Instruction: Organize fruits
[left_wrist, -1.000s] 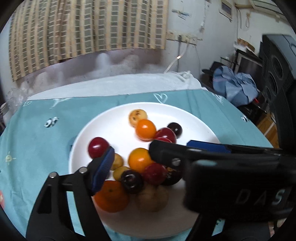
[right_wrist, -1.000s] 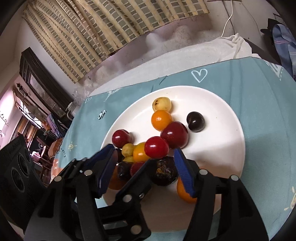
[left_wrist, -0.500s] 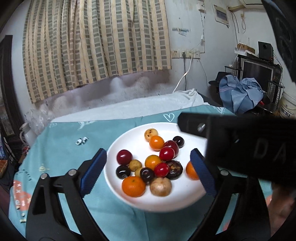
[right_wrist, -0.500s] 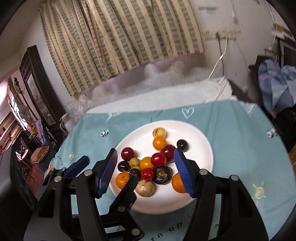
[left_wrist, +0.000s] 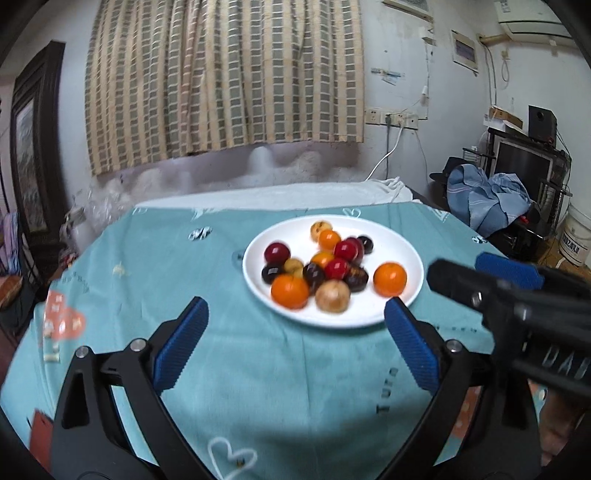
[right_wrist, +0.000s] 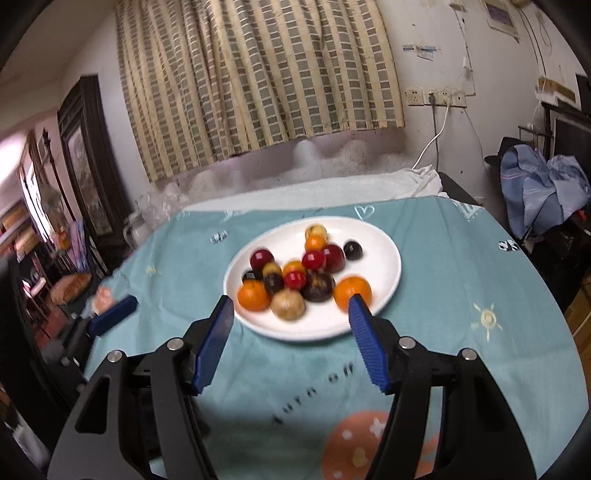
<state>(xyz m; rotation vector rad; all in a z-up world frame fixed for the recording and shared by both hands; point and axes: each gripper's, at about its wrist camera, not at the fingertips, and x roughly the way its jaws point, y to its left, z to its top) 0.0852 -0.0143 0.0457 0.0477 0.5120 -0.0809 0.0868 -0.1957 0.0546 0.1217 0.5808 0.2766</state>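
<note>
A white plate (left_wrist: 402, 254) (right_wrist: 380, 258) on the teal tablecloth (left_wrist: 177, 258) holds several fruits. Among them are two oranges (left_wrist: 290, 291) (left_wrist: 389, 278), red plums (left_wrist: 277, 253), dark plums (left_wrist: 314, 275) and a brown round fruit (left_wrist: 332, 295). My left gripper (left_wrist: 294, 306) hovers short of the plate's near rim, its jaws opening wide with nothing between them. My right gripper (right_wrist: 291, 302) is also open and empty just before the near rim. In the left wrist view the right gripper (left_wrist: 480, 280) reaches in from the right. The left gripper's pad (right_wrist: 114, 315) shows at the left of the right wrist view.
A white cloth (left_wrist: 295, 195) lies along the table's far edge under a checked curtain (left_wrist: 221, 74). A heap of blue clothes (left_wrist: 487, 199) and a white bucket (left_wrist: 576, 236) stand to the right. A dark framed cabinet (right_wrist: 88, 158) is on the left.
Both grippers have drawn back and up from over the fruits, so the whole plate now lies ahead of them. The left jaws have spread wider.
</note>
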